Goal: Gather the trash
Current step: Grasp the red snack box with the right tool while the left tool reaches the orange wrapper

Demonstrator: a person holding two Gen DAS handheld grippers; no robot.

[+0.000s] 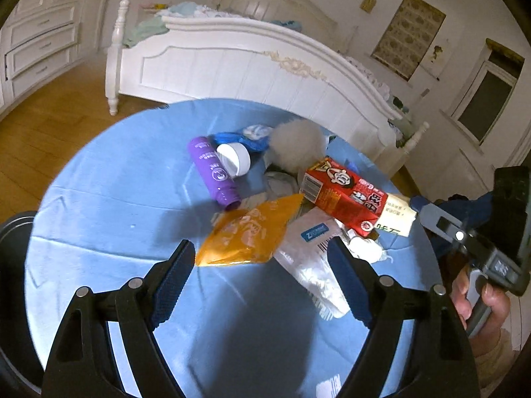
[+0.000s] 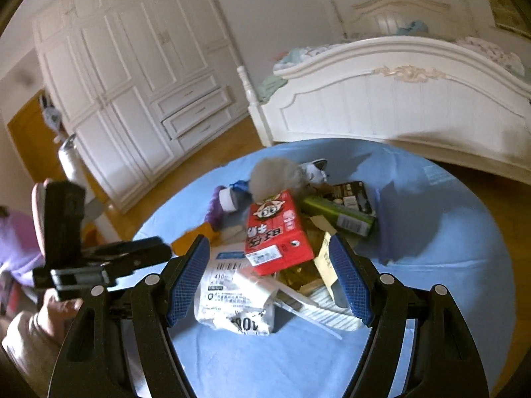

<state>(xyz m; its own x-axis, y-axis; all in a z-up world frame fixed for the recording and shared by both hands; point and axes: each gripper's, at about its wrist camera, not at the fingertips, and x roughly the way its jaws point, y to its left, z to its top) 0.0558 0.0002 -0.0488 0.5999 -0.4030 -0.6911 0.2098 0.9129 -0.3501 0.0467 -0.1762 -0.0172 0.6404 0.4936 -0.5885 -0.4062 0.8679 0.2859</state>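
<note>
Round table w/ blue cloth (image 1: 99, 232), purple bottle (image 1: 212, 172), orange pouch (image 1: 245, 235), white bag (image 2: 232, 295)

Trash pile (image 1: 292, 199) lies heaped on the blue-covered table (image 1: 116, 199).

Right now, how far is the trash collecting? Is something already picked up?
Nothing looks collected yet. Both tools are open and hold nothing: the left tool hangs over the orange packet, the right tool over the white wrapper. Everything is left: the red carton, the purple bottle, the green box and the grey fluffy ball still lie piled on the blue table.
</note>
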